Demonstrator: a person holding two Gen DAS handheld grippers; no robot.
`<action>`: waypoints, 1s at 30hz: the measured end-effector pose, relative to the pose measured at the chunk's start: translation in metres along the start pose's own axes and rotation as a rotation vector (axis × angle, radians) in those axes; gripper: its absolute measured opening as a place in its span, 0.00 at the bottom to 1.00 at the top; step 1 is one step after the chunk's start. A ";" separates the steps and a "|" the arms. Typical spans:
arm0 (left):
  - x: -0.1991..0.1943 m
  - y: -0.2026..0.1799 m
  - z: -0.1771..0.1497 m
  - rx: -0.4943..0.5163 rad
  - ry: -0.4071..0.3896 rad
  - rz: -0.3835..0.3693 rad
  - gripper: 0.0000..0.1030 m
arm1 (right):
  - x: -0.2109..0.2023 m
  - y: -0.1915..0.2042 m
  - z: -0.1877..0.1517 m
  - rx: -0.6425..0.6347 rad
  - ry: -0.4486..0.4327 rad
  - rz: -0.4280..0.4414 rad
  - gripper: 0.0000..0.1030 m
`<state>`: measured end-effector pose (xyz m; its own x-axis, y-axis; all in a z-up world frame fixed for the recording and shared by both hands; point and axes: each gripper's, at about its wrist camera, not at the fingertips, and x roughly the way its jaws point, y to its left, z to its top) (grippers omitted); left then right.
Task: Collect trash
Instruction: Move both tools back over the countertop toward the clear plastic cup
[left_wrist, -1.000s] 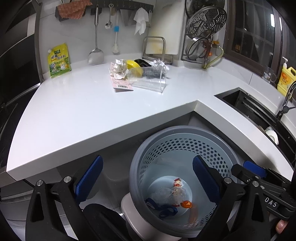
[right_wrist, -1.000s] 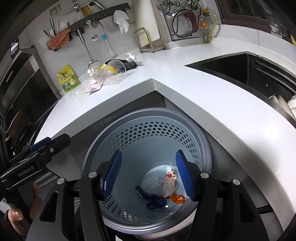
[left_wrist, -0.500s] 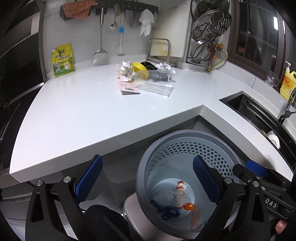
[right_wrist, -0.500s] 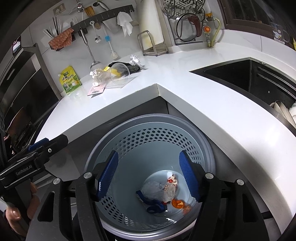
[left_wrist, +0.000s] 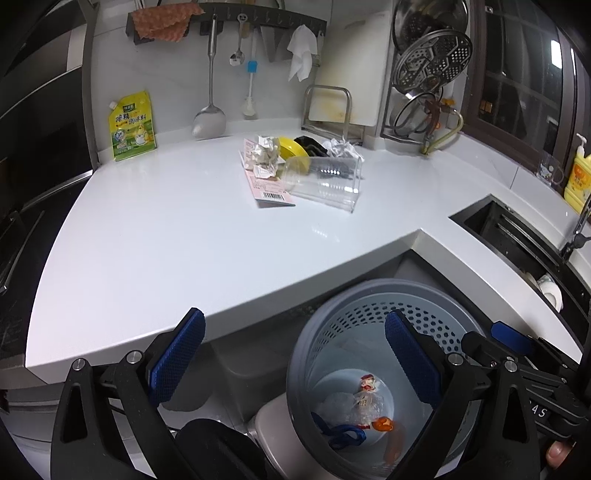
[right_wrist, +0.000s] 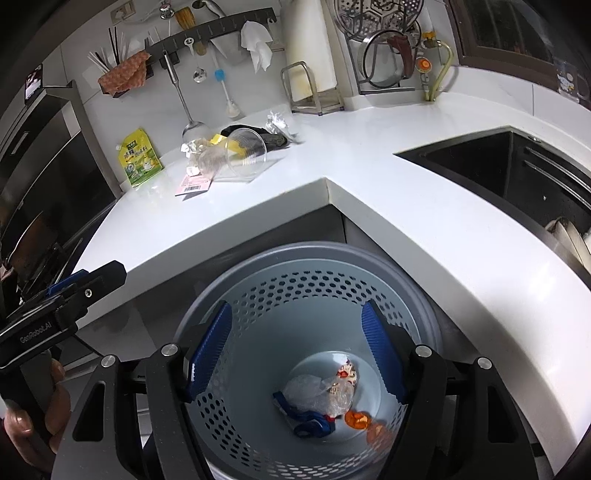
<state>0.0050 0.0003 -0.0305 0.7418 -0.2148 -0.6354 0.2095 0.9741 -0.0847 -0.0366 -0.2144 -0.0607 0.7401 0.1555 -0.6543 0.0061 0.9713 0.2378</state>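
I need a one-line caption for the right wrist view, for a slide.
Open right gripper above perforated trash bin holding wrappers; clear plastic cup lies on white countertop.

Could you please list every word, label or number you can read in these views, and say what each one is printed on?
"GenRobot.AI": on the body of the left gripper, seen from the right wrist.
"AS": end of a cut-off word on the right gripper.
Yellow-green pouch: Chinese characters, too blurred to read.
Pink card: barcode, digits too small.
Yellow bottle: label unreadable.

Wrappers (right_wrist: 332, 391) in the bin (right_wrist: 424, 295) below the counter (left_wrist: 184, 229) corner; cup (left_wrist: 325, 181) among litter on the counter behind.
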 end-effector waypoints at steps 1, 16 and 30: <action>0.001 0.001 0.002 -0.003 -0.002 -0.002 0.93 | 0.000 0.001 0.002 -0.004 -0.003 0.001 0.68; 0.024 0.019 0.030 -0.033 -0.002 0.014 0.93 | 0.023 0.011 0.035 -0.027 0.005 0.010 0.68; 0.049 0.050 0.065 -0.071 -0.019 0.075 0.93 | 0.064 0.024 0.075 -0.049 0.034 0.038 0.68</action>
<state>0.0935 0.0339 -0.0157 0.7655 -0.1420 -0.6276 0.1077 0.9899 -0.0925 0.0610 -0.1949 -0.0428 0.7161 0.1978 -0.6693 -0.0552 0.9720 0.2282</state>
